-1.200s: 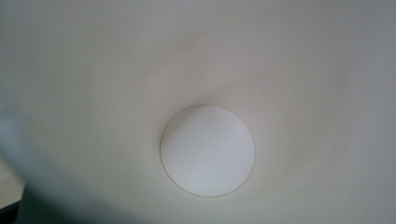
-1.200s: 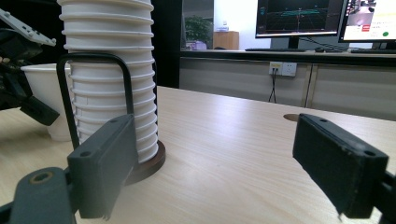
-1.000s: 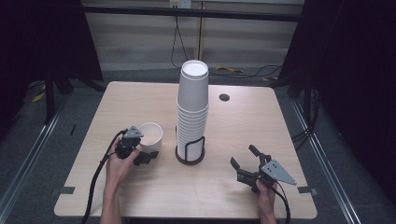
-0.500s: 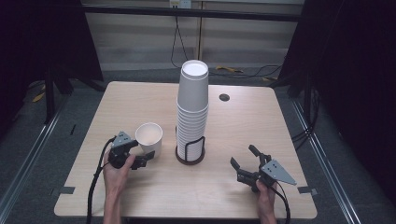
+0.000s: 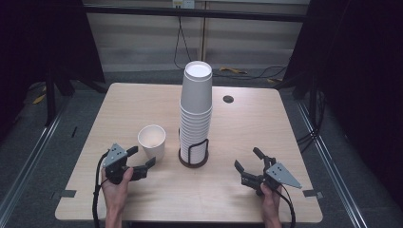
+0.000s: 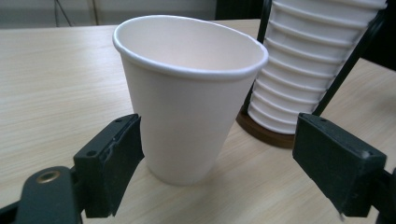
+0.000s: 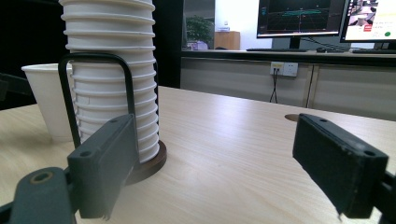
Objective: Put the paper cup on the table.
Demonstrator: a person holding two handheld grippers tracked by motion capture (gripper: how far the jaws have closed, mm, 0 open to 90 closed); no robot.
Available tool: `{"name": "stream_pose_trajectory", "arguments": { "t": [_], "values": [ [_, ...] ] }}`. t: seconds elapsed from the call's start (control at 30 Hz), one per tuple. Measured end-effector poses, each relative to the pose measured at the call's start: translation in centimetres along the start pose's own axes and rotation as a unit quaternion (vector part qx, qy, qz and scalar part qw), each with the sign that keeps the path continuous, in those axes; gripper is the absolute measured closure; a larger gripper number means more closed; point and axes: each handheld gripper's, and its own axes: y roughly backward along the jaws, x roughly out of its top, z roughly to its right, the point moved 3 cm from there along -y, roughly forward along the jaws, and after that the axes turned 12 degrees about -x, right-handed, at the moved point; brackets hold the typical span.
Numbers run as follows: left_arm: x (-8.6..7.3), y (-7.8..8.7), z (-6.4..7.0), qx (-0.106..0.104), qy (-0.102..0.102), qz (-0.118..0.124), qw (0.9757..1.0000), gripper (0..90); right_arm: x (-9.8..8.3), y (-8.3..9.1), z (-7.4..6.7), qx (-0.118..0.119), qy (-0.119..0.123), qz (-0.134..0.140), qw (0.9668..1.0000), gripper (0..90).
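A single white paper cup [image 5: 152, 140] [image 6: 187, 93] stands upright on the wooden table [image 5: 142, 102], left of a tall stack of white cups [image 5: 195, 111] [image 7: 112, 70] held in a black wire holder on a round brown base [image 5: 193, 159]. My left gripper [image 5: 140, 160] is open just in front of the single cup, a jaw to either side, not touching it [image 6: 219, 154]. My right gripper [image 5: 248, 164] [image 7: 210, 163] rests open near the front right of the table, pointing toward the stack, with nothing between its jaws.
A dark round hole [image 5: 228, 99] lies in the table behind the stack. Monitors [image 7: 299, 18] and a cabinet stand beyond the far edge in the right gripper view. Dark floor and metal rails flank the table.
The left gripper let go of the single cup and drew back toward the person, leaving the cup standing. The right gripper has stayed put.
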Motion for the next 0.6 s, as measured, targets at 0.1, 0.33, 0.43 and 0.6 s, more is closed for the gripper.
{"name": "stream_pose_trajectory", "arguments": {
  "t": [0.1, 0.33, 0.43, 0.6],
  "values": [
    [-0.5, 0.1, 0.4, -0.016, 0.005, 0.016, 0.9997, 15.8, 0.0, 0.0, 0.0, 0.0, 0.0, 0.0, 1.0, 14.0],
    [-0.7, -0.4, 2.2, -0.039, -0.03, 0.026, 0.9984, 15.9, 0.0, 0.0, 0.0, 0.0, 0.0, 0.0, 1.0, 14.0],
    [-0.9, -0.9, 3.2, -0.031, -0.05, 0.051, 0.997, 15.8, 0.0, 0.0, 0.0, 0.0, 0.0, 0.0, 1.0, 14.0],
    [-1.3, -1.6, 4.2, -0.03, -0.063, 0.058, 0.9958, 15.6, 0.0, 0.0, 0.0, 0.001, 0.0, 0.0, 1.0, 14.0]
  ]
}}
